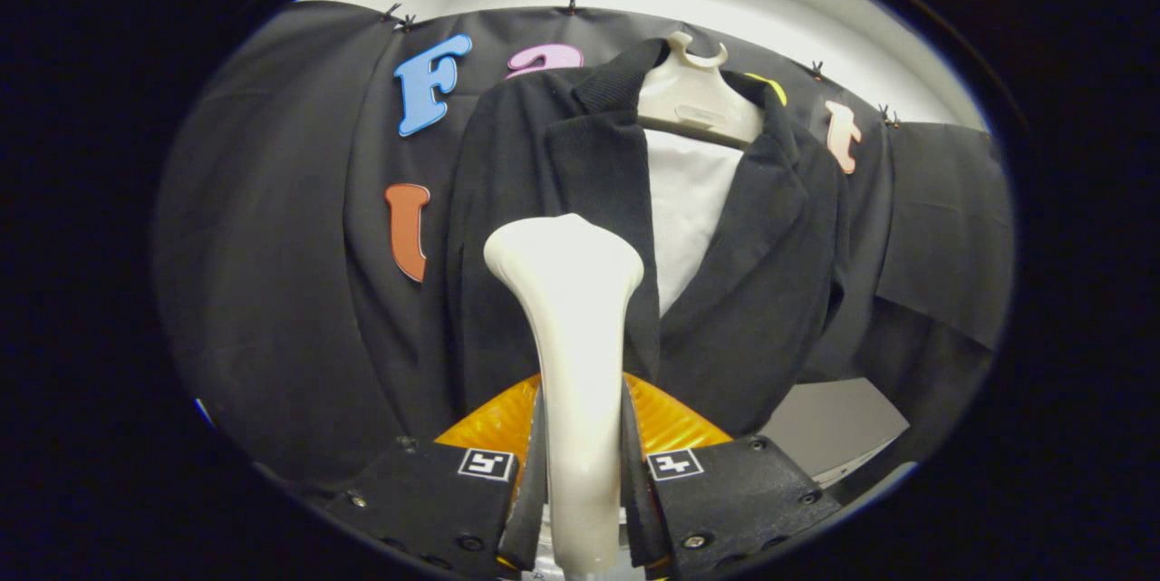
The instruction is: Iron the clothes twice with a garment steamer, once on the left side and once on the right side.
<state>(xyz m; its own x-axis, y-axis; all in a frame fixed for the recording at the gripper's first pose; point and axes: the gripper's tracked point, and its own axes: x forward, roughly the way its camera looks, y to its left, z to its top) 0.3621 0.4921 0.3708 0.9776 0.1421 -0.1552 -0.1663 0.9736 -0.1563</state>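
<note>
the garment steamer [566,309] is held in the gripper [580,490]. its thin white handle stands straight up between the two fingers, and both fingers press on it from the 9 o'clock and 3 o'clock sides, so the jaws are closed tight on it. the wide head of the steamer points up toward 12 o'clock, just in front of the clothes.

in the gripper view, the clothes are a dark jacket [752,291] on a pale hanger [693,101]. it hangs beyond the fingers, open at the front, with a white board [689,200] showing inside. the steamer head sits over the jacket's front flap on the 9 o'clock side. i cannot tell if it touches the cloth.

it looks like the pass on one side of the jacket is in hand. i cannot tell how much is done. the next move needs the head flat on the cloth and a slow, straight slide along that flap, then the same on the 3 o'clock flap.
</note>
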